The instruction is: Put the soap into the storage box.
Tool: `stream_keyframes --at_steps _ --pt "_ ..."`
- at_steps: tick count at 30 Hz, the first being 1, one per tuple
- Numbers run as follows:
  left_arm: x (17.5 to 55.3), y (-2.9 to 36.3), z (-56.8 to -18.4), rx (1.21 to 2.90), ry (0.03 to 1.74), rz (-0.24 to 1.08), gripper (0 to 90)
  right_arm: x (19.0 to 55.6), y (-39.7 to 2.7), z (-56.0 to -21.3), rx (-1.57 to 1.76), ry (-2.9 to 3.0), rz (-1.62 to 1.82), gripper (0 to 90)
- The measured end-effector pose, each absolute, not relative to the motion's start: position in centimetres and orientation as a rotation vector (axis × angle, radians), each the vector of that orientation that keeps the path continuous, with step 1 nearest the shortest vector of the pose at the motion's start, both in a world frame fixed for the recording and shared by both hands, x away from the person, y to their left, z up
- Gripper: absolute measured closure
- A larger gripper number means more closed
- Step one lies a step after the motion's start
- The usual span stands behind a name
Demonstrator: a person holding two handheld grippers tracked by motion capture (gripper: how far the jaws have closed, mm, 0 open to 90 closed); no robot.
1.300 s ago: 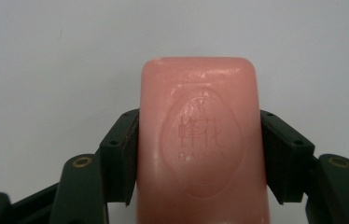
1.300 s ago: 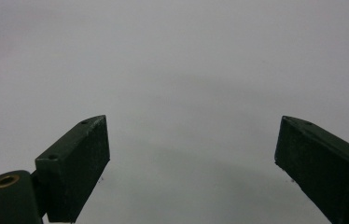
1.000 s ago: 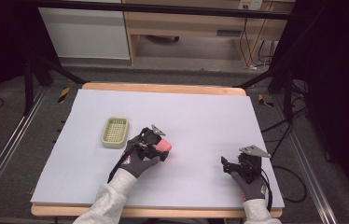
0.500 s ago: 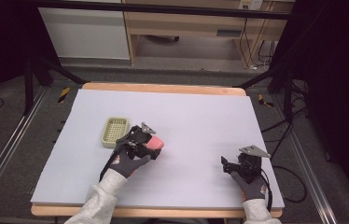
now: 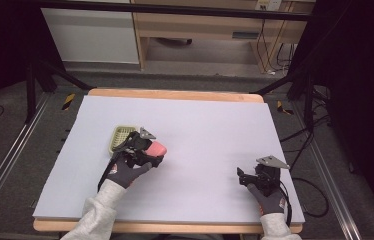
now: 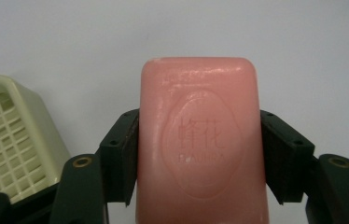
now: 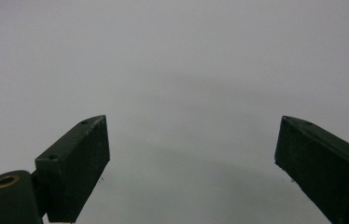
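left gripper [image 5: 151, 150]: clamped on soap [image 6: 199, 140], pads on its long sides, long axis along the jaws | soap: lifted, just right of tray [image 5: 122, 138] | tray: left of jaws, nearest the left hand | right gripper [image 5: 247, 176]: jaws spread, nothing held, well right of tray

Around the worktop

The worktop [image 5: 200, 125] has a pale lilac sheet on top and a wooden edge. Behind it stands a white cabinet [image 5: 91, 35], and beside that a wooden shelf unit [image 5: 200, 30]. Black cables [image 5: 315, 150] lie on the grey floor [image 5: 20, 150] at the right. A metal rail [image 5: 2, 165] runs along the left.
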State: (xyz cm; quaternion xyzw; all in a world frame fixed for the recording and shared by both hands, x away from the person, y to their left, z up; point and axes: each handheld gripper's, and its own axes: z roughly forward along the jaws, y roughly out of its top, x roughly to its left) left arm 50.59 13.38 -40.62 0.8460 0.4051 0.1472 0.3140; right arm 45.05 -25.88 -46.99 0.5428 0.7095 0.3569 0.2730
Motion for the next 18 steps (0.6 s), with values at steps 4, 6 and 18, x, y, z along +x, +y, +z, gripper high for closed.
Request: stream_keyframes --at_steps 4,6,18 --pt "50.7 14.1 -40.4 2.226 1.080 0.397 37.1 45.0 -25.9 -47.0 1.461 1.908 0.959 10.3" --pt "50.7 14.3 -40.2 2.219 1.087 0.404 37.1 45.1 -25.9 -47.0 1.460 1.909 0.957 10.3" --pt "51.2 16.1 -39.4 2.184 1.124 0.422 37.1 45.1 -25.8 -46.9 1.455 1.907 0.942 11.1"
